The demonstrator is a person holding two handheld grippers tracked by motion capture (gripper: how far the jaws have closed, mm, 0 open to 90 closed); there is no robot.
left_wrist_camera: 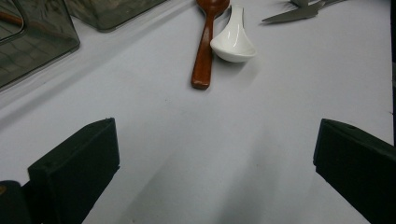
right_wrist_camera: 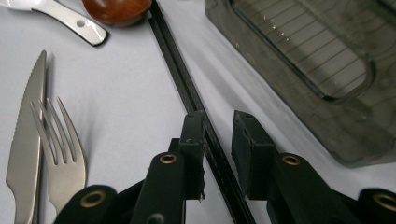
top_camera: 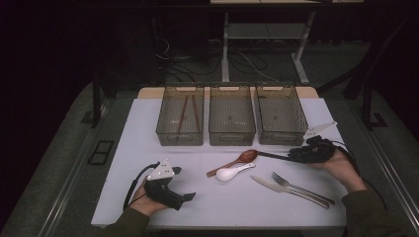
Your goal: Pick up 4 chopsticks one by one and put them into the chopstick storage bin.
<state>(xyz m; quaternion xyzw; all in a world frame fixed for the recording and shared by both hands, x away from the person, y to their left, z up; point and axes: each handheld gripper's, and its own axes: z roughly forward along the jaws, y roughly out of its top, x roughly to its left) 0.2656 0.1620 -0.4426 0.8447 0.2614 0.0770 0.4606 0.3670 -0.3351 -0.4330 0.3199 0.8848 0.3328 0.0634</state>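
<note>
The black chopsticks point(right_wrist_camera: 187, 93) are being straddled, not yet pinched, by the right tool point(right_wrist_camera: 219, 135) near the worktop's point(top_camera: 222, 202) right edge. The left tool point(left_wrist_camera: 215, 154) is being held wide open, gripping nothing.

Black claws point(top_camera: 190, 196) with brass-coloured rivets, grey three-cornered top plates, trailing black cables, dark olive sleeves point(top_camera: 129, 224)

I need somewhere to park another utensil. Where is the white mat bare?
Bare: the left strip beside the left bin, and the front middle between the left gripper and the knife. Crowded: around the wooden spoon, white spoon and fork.
</note>
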